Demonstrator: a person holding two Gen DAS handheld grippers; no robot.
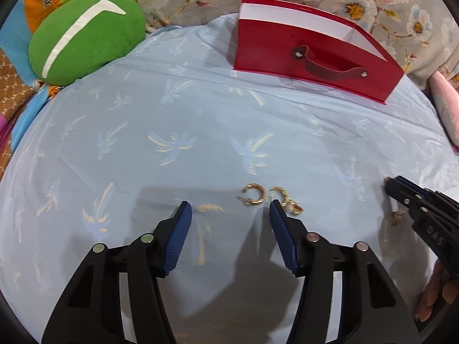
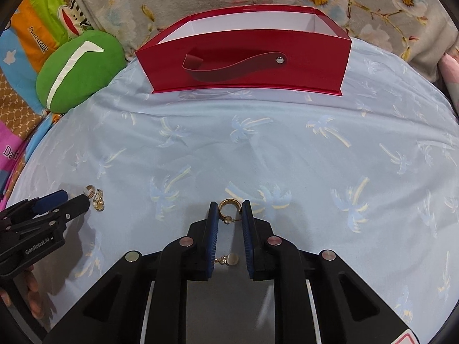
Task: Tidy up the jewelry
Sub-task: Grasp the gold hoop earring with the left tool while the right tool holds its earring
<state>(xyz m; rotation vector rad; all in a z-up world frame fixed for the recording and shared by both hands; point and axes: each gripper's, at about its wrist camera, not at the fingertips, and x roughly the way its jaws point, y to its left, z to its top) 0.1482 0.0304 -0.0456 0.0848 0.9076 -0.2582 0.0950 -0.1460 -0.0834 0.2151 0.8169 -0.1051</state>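
Observation:
A red open box (image 1: 312, 54) with a dark strap handle stands at the far side of the light blue palm-print cloth; it also shows in the right wrist view (image 2: 243, 57). Gold hoop earrings (image 1: 254, 195) lie on the cloth just ahead of my open left gripper (image 1: 229, 215); a second pair with a pearl (image 1: 289, 203) touches its right fingertip. My right gripper (image 2: 229, 212) is narrowed around a gold hoop earring (image 2: 228, 206), its pads at either side. A pearl drop (image 2: 231, 259) hangs between the fingers lower down. The earrings by the left gripper show small in the right wrist view (image 2: 96, 197).
A green plush cushion (image 1: 86, 34) lies at the far left on a patterned blanket. A floral blanket (image 1: 373, 3) runs behind the box. A pink cushion edge (image 1: 447, 106) is at the right. The right gripper's tip (image 1: 401, 197) enters the left view.

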